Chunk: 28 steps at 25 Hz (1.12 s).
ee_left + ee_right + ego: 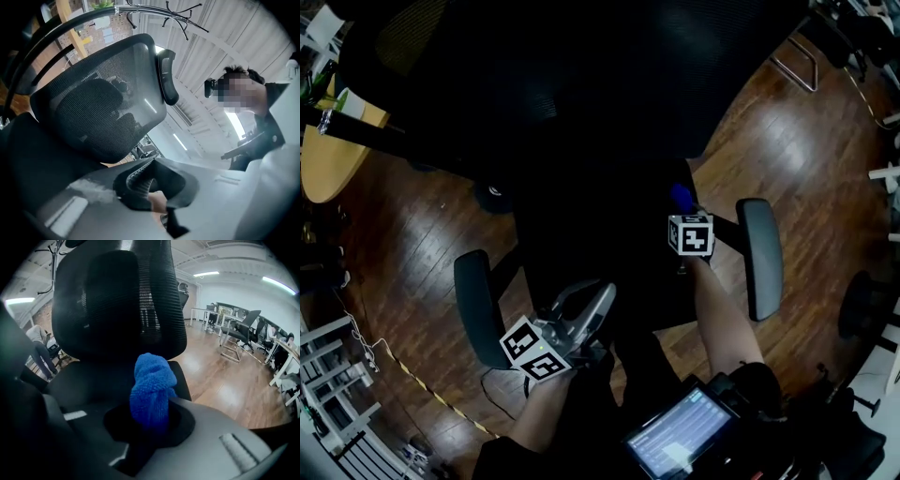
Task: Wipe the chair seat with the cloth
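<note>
Between the jaws of the right gripper (149, 425) sits a bunched blue microfibre cloth (152, 390), pinched low down so that its rounded top stands up clear of the jaw tips. The jaws are closed on it as far as the wad allows. Just beyond and below these jaws lies the black chair seat (89, 380), and past that rises the dark mesh backrest (117, 301). To the right of the jaws, wooden floor (225, 376) stretches away. From the head view, this gripper hangs over the right part of the seat, close to the right armrest (761, 258); whether the cloth touches the seat I cannot tell. The left gripper (154, 185) is tilted upward, with its jaws partly apart, one ribbed pad (136, 176) showing and nothing gripped in the dark gap. Ahead of and above those jaws are the mesh backrest and its headrest (166, 75). In the head view this gripper sits at the seat's front edge, just inside the left armrest (478, 309).
</note>
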Tool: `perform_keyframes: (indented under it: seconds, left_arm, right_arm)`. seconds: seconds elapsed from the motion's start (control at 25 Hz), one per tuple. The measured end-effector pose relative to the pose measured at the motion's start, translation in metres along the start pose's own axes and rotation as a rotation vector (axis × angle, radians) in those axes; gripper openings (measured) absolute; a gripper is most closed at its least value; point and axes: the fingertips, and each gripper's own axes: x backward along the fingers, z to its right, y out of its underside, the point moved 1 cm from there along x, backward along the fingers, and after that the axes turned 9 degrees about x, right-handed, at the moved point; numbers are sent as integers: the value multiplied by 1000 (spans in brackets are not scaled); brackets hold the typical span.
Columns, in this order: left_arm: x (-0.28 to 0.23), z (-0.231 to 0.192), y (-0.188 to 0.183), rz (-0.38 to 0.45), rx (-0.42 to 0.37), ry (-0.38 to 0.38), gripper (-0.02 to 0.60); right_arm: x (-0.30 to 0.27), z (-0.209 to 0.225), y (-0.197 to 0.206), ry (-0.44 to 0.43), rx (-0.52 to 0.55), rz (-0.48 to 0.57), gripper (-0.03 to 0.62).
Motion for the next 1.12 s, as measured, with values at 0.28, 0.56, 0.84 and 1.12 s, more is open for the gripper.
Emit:
perform_keyframes:
  seconds: [0.28, 0.56, 0.84, 1.12]
  left_arm:
    - [33, 5, -20, 97, 2, -37, -8]
    - [75, 10, -43, 212, -23, -88, -8]
    - [98, 5, -47, 266, -34, -116, -8]
    - [97, -3, -35, 233, -22, -111, -8]
  right_arm:
    - [-2, -82, -18, -122, 81, 26, 44]
    - [-4, -299, -38, -511, 133, 32, 44]
    - [-1, -377, -17, -629, 191, 4, 44]
    - [3, -342, -8, -557, 150, 34, 44]
